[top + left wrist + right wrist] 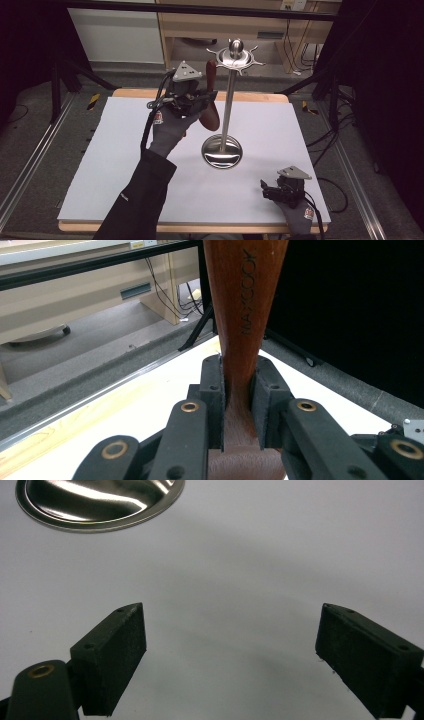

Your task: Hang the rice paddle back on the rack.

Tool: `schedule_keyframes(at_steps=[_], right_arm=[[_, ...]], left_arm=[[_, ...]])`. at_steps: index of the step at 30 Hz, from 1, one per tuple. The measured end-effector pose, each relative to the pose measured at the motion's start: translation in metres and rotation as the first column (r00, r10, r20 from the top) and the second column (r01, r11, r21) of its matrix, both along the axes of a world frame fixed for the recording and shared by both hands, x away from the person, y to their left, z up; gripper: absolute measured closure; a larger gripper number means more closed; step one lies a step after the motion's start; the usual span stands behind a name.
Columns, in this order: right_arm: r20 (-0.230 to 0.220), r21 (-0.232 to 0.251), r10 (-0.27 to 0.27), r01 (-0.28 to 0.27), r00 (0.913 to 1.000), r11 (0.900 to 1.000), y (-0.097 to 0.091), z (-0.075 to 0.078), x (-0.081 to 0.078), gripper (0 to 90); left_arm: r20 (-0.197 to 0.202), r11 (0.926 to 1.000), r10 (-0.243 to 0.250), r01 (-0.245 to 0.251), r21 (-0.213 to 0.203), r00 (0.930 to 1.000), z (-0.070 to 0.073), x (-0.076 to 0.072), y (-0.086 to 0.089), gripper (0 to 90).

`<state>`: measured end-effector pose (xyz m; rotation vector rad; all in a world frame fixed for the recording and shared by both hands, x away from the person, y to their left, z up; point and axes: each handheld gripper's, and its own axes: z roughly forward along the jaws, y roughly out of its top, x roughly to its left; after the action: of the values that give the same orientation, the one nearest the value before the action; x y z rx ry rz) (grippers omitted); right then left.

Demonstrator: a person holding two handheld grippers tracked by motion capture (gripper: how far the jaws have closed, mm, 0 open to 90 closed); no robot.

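Item: reddish-brown wooden utensil (212, 95) with a tapering handle, raised above the white table sheet (120, 165), just beside the stand's pole.
Left gripper (239, 405): jaws are clamping the utensil's narrow neck, handle pointing upward.
Fixture: polished steel hanging stand (228, 100), round base, slim pole, ring of hooks at the top.
Right gripper (230, 655): jaws are standing wide apart, holding nothing, resting low over the sheet near the stand's round base (100, 502).
Step in hand: apparently carrying the utensil toward the hook ring for hanging.
Next move: calls for lifting the handle end level with a hook and easing it on; whether the handle has a hanging hole cannot be told.
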<state>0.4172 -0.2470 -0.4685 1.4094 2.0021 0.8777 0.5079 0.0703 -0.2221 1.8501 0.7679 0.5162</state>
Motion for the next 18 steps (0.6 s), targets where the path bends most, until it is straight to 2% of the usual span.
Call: schedule_keyframes(at_steps=[10,13,14,16,18], right_arm=[[-0.001,0.002,-0.001,0.001,1.0,1.0,0.0001,0.0001,-0.0001,13.0],[0.003,-0.003,0.003,-0.003,1.0,1.0,-0.0004,0.0003,-0.0002,13.1],[0.0,0.002,-0.001,0.001,1.0,1.0,-0.0001,0.0005,-0.0004,13.1],[0.001,0.0,0.001,-0.001,1.0,1.0,-0.0002,0.0005,-0.0002,13.1],[0.002,-0.003,0.003,-0.003,1.0,1.0,-0.0003,0.0002,0.0,13.0]], left_arm=[[0.001,1.0,-0.004,0.004,-0.002,1.0,0.0004,0.0044,-0.0054,76.8],[-0.002,0.9999,-0.004,0.004,0.012,1.0,-0.001,0.0062,-0.0049,76.8],[-0.004,1.0,-0.002,0.002,0.0,1.0,-0.0014,0.0063,-0.0056,76.8],[-0.003,1.0,-0.003,0.003,0.003,1.0,-0.0016,0.0059,-0.0064,76.7],[0.012,1.0,0.001,-0.001,0.003,0.9999,-0.0021,0.0065,-0.0068,76.6]])
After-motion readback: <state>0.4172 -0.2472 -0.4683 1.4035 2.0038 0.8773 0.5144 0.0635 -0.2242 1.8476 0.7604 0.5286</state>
